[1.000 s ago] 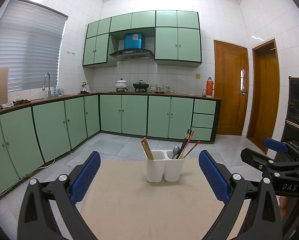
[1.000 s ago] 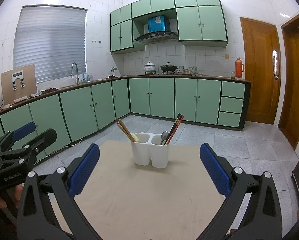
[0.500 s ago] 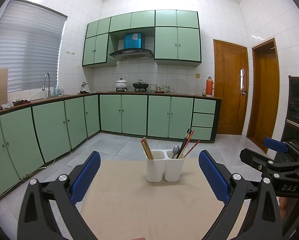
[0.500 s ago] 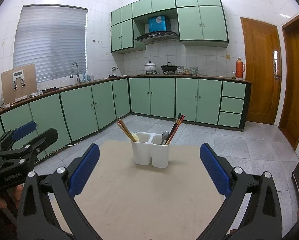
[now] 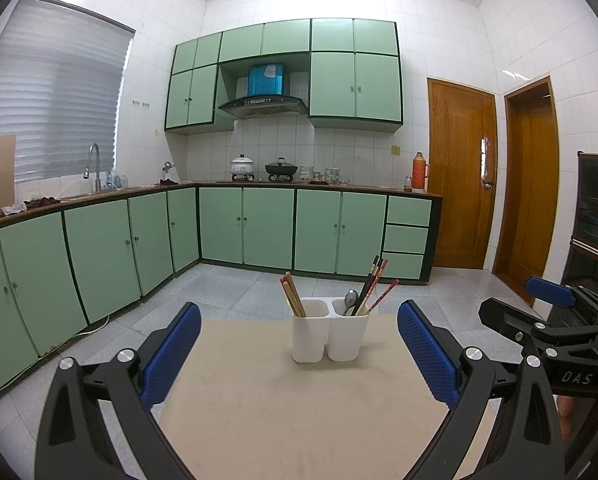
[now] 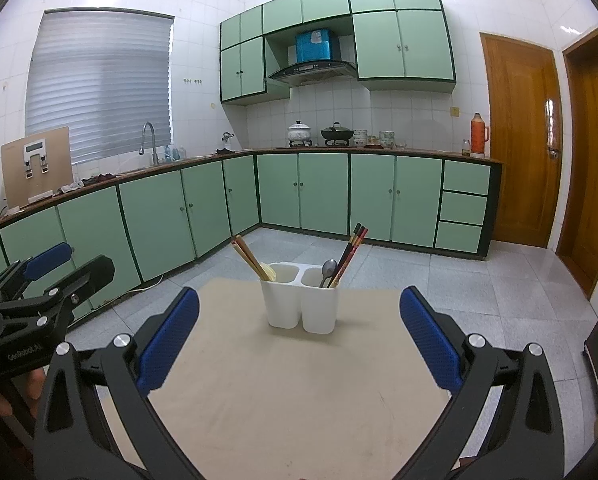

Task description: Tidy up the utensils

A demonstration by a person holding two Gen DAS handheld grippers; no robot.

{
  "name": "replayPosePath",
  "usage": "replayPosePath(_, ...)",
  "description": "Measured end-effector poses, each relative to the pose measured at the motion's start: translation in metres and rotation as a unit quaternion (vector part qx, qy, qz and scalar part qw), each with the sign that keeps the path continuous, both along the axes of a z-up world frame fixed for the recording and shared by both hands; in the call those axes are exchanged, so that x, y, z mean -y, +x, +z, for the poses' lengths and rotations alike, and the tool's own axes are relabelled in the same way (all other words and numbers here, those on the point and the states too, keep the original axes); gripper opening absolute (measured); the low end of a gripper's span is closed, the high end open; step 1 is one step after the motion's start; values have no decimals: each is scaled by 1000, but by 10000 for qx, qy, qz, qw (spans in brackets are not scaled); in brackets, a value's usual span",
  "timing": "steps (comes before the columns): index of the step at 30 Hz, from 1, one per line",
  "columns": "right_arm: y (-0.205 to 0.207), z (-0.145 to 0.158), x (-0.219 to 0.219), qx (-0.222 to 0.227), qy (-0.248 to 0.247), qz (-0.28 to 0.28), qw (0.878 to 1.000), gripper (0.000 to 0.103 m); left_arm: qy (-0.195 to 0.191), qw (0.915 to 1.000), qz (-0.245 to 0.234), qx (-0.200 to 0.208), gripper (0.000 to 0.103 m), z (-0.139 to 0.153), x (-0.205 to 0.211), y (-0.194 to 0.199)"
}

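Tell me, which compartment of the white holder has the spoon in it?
The right compartment of the white holder: the metal spoon stands there with dark chopsticks.

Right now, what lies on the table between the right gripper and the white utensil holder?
Nothing: in the right wrist view, only bare beige table separates the open right gripper from the white utensil holder.

We see a white two-cup holder (image 5: 329,336) on a plain beige bench (image 5: 299,412), with pale wooden chopsticks (image 5: 294,300) in its left cup and a silver spoon (image 5: 351,300) beside black-and-red chopsticks (image 5: 373,286) in its right cup. Each hand-held gripper, left (image 5: 299,352) and right (image 6: 299,340), has a black frame and blue, finely dotted pads (image 5: 429,354). Far off we note mint-green cabinets (image 5: 267,230) edged in dark green, white wall tiles (image 5: 439,12), grey speckled floor (image 6: 479,280), orange-brown doors (image 5: 461,176) and an orange flask (image 5: 419,170).
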State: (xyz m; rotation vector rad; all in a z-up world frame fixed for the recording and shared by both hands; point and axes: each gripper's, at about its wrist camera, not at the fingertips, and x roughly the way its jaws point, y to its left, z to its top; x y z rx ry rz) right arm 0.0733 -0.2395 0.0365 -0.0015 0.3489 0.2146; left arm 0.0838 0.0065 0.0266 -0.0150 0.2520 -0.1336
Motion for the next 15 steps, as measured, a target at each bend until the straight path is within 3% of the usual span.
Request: replayPosePath(15, 1, -5, 2, -12, 25, -33, 10000, 97, 4, 10000, -8, -9, 97, 1, -2, 1)
